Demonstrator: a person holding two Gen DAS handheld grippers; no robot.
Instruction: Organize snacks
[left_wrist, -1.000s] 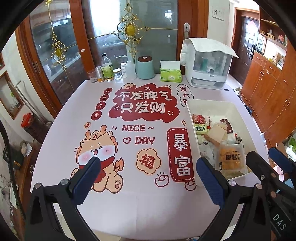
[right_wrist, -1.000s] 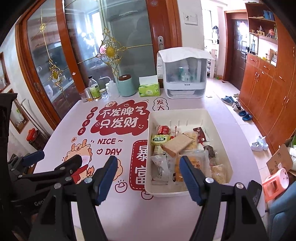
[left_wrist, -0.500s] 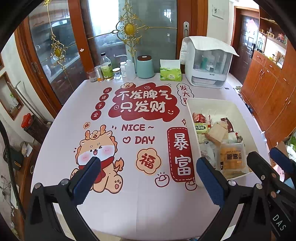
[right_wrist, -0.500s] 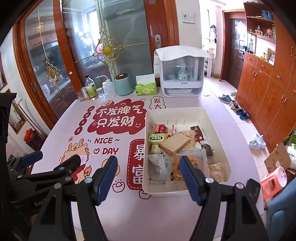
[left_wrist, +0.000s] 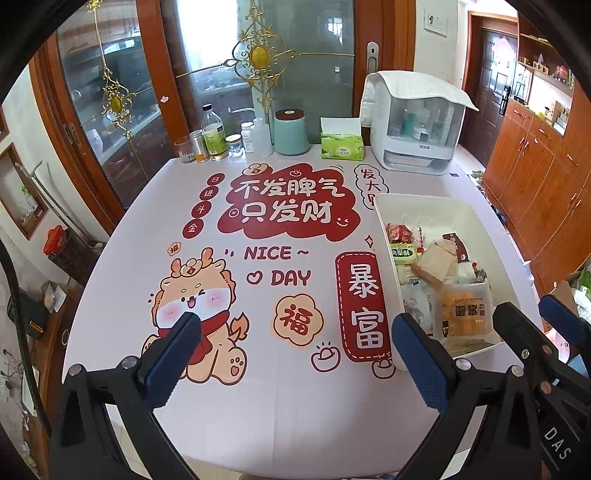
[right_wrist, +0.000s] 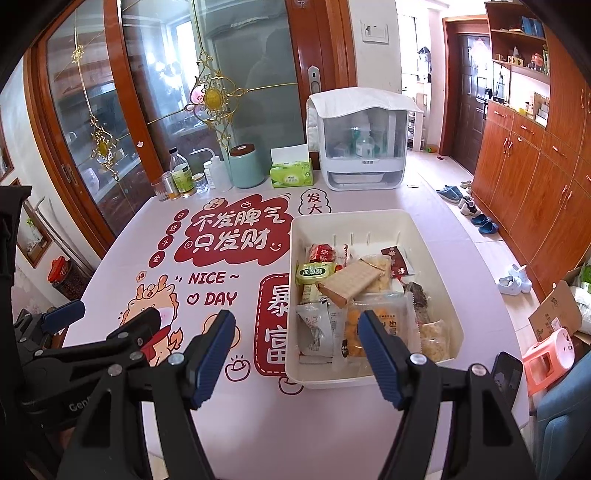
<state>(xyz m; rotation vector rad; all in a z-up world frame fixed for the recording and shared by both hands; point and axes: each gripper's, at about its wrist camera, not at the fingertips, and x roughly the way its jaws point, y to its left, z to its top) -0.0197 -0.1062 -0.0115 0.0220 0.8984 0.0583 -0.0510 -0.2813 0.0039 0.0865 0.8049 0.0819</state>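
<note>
A white plastic bin (right_wrist: 373, 221) sits on the right side of the table, holding several snack packs. A tan wafer pack (right_wrist: 351, 282) lies on top, with a green pack (right_wrist: 314, 273), a red pack (right_wrist: 321, 253) and a clear bag of orange cakes (right_wrist: 384, 314) around it. My right gripper (right_wrist: 295, 350) hovers open and empty before the bin's near left corner. My left gripper (left_wrist: 295, 354) is open and empty over the printed tablecloth, left of the bin (left_wrist: 384, 229). Each wrist view shows the other gripper: the right gripper (left_wrist: 533, 314) and the left gripper (right_wrist: 107, 317).
Along the table's far edge stand several bottles and jars (left_wrist: 214, 136), a teal canister (left_wrist: 291, 133), a green tissue box (left_wrist: 341, 146) and a covered white organiser (left_wrist: 417, 136). A phone (right_wrist: 508, 373) lies at the near right. Wooden cabinets (right_wrist: 535, 177) line the right wall.
</note>
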